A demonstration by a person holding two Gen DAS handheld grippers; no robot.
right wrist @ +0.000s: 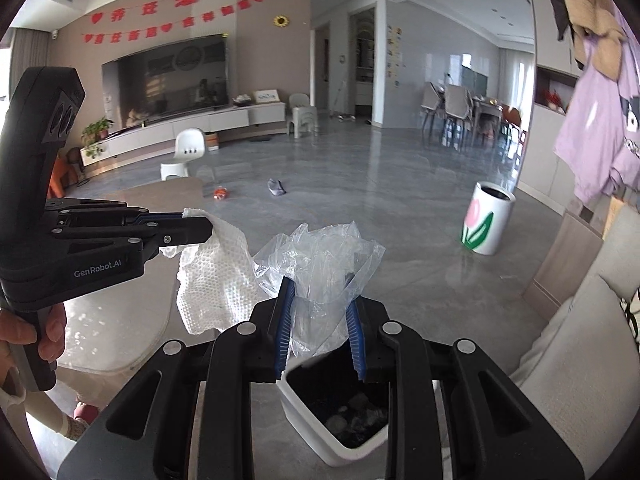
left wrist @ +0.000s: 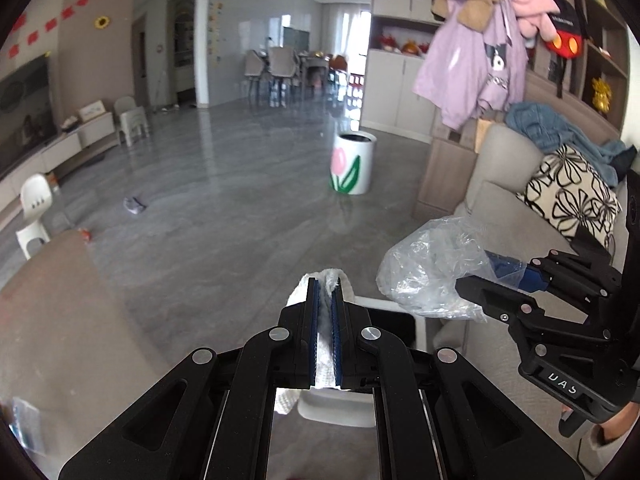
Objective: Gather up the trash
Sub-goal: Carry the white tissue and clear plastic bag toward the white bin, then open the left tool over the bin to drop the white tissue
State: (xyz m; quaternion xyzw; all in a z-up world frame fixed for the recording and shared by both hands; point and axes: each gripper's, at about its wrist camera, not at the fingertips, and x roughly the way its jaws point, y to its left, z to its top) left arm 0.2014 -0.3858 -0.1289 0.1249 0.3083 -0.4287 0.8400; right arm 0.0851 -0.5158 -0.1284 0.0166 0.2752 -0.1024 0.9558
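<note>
My left gripper [left wrist: 325, 292] is shut on a white paper towel [left wrist: 324, 344], which hangs from it in the right wrist view [right wrist: 216, 280]. My right gripper [right wrist: 320, 300] is shut on a crumpled clear plastic bag [right wrist: 320, 264], also seen in the left wrist view [left wrist: 432, 268]. Both are held over a small white trash bin [right wrist: 320, 436] with dark trash inside, directly below the right gripper. The bin's rim shows under the left gripper [left wrist: 340, 412].
A white bin with a tulip print [right wrist: 486, 224] stands on the grey floor ahead right. A grey crumpled item [right wrist: 277, 187] and a red item [right wrist: 220, 193] lie on the floor. A low table [right wrist: 132, 320] is at left, a sofa [right wrist: 580, 340] at right.
</note>
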